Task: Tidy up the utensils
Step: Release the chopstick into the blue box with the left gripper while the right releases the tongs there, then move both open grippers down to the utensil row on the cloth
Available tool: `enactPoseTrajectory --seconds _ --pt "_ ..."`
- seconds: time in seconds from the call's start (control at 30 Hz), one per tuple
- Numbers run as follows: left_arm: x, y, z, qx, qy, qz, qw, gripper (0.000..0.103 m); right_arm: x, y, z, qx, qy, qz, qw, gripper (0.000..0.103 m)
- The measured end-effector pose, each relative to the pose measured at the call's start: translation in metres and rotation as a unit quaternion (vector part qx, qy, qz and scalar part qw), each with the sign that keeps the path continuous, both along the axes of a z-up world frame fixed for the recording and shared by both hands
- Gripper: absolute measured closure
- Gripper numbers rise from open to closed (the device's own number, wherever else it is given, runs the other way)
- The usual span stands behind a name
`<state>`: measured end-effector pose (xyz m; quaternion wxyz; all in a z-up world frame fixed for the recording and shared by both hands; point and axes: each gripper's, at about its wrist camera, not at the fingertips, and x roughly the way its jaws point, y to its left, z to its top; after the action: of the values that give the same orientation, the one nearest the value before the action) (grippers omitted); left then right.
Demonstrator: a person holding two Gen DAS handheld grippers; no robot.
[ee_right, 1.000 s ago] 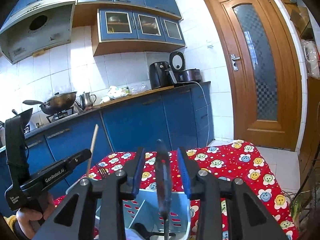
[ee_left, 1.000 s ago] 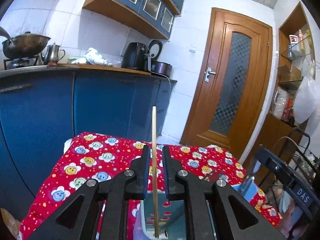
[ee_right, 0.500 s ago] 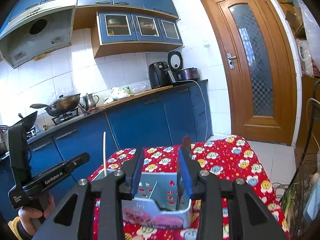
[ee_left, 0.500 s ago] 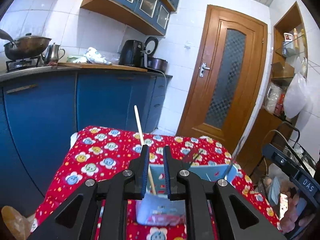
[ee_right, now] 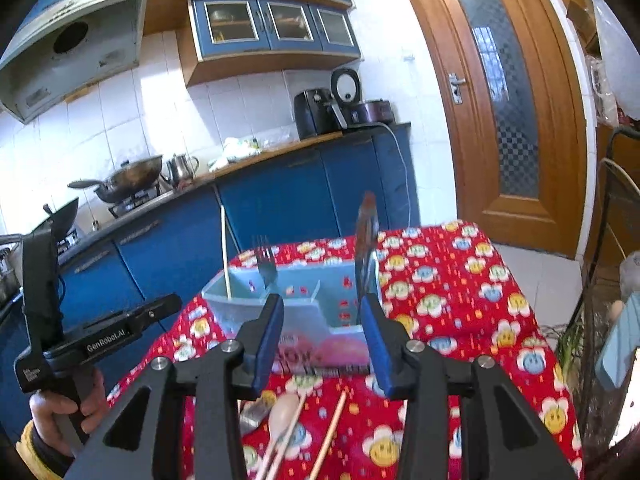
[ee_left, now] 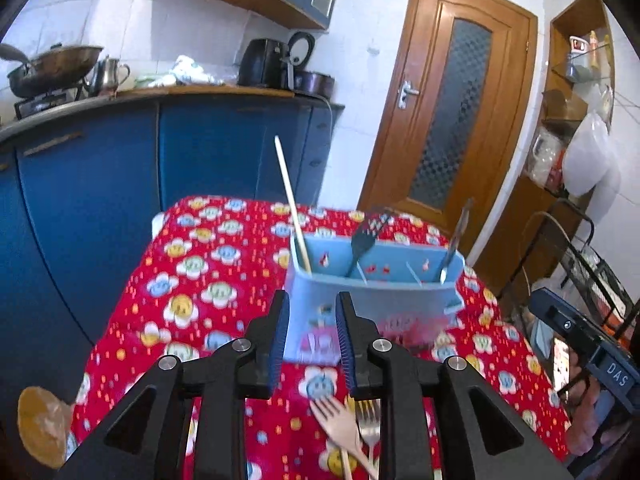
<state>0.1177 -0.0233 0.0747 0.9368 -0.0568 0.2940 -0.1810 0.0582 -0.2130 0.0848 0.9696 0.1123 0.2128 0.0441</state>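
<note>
I am holding both grippers low over the bench, whose red flowered cloth point(ee_left: 200, 280) is spreading out ahead. The left gripper point(ee_left: 312, 344) and right gripper point(ee_right: 324, 340) are showing jaws apart, just opening, nothing between them. Nearest me, a wooden fork point(ee_left: 340, 420) and metal fork point(ee_left: 370, 428) are lying flat, tines toward twelve. Beyond, the pale blue caddy point(ee_left: 372, 304) is holding a chopstick point(ee_left: 292, 208) leaning toward eleven, a black fork point(ee_left: 366, 240) and a knife point(ee_right: 366, 248) upright.

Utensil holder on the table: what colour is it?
Light blue utensil holder, pink print low on its front; clearest in right wrist view.
</note>
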Motion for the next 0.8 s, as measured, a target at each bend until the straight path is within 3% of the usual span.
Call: enactPoseTrajectory --seconds 0.3,0.8 --pt "-0.01 0.003 -0.028 0.003 0.066 -0.012 0.9977 0.079 -0.011 0.0 -0.035 0.003 0.088 -0.012 0.996 0.059" --pt "-0.011 -0.007 -0.068 -0.024 0.163 -0.039 0.9856 0.077 -0.024 -0.003 -0.068 0.024 0.141 -0.007 0.99 0.056"
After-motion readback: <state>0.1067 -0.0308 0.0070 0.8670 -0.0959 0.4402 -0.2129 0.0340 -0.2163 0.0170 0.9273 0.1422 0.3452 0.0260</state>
